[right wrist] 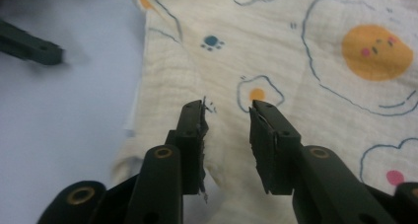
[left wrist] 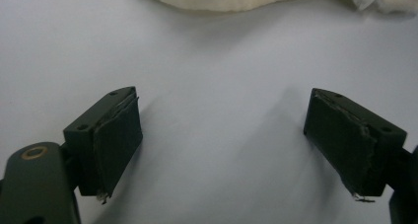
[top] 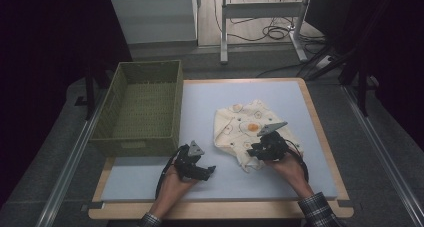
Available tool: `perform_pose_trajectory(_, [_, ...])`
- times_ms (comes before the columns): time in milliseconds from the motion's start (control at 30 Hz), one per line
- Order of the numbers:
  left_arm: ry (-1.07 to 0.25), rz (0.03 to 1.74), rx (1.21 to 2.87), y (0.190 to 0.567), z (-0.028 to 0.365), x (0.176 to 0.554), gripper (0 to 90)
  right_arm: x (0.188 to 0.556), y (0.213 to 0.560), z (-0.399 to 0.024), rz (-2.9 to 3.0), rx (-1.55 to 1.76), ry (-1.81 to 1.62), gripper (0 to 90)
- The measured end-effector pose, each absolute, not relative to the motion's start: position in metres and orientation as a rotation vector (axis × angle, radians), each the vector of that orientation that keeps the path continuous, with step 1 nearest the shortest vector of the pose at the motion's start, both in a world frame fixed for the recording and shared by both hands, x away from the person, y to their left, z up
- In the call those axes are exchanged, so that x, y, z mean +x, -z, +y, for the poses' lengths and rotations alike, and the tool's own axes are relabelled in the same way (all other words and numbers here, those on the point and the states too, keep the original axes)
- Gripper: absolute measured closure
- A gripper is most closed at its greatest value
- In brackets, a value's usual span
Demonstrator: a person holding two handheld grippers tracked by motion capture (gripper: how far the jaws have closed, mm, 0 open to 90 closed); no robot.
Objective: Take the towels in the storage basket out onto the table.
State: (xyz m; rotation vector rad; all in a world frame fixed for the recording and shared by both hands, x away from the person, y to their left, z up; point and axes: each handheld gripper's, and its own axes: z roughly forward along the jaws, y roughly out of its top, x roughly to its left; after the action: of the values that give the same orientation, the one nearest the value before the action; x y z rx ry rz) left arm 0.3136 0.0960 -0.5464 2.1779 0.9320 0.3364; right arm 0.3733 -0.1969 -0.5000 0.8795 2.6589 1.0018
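Grey desk [top: 240, 182]: printed baby cloth [top: 245, 124] lies at centre; right gripper [right wrist: 227, 116] fingers slightly parted over it, left gripper [left wrist: 222, 135] fingers wide apart at seven o'clock.

worktop [top: 220, 184] with a pale grey-blue mat and a light wooden rim showing at its near and right edges. a cream printed cloth [top: 245, 124] lies crumpled right of centre, directly on the mat. a green woven basket [top: 142, 107] sits at the far left, its left side overhanging the worktop's edge.
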Motion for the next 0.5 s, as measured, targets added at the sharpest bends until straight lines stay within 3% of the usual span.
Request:
perform_pose_trajectory(167, [-0.339, 0.932, 2.176, 0.547, 0.096, 0.313, 14.3, 0.354, 0.487, -0.194, 2.685, 0.79, -1.03, 73.2])
perform_pose_trajectory(500, [-0.34, 0.932, 2.176, 0.547, 0.096, 0.313, 14.3, 0.334, 0.478, -0.185, 2.715, 0.699, -1.082, 73.3])
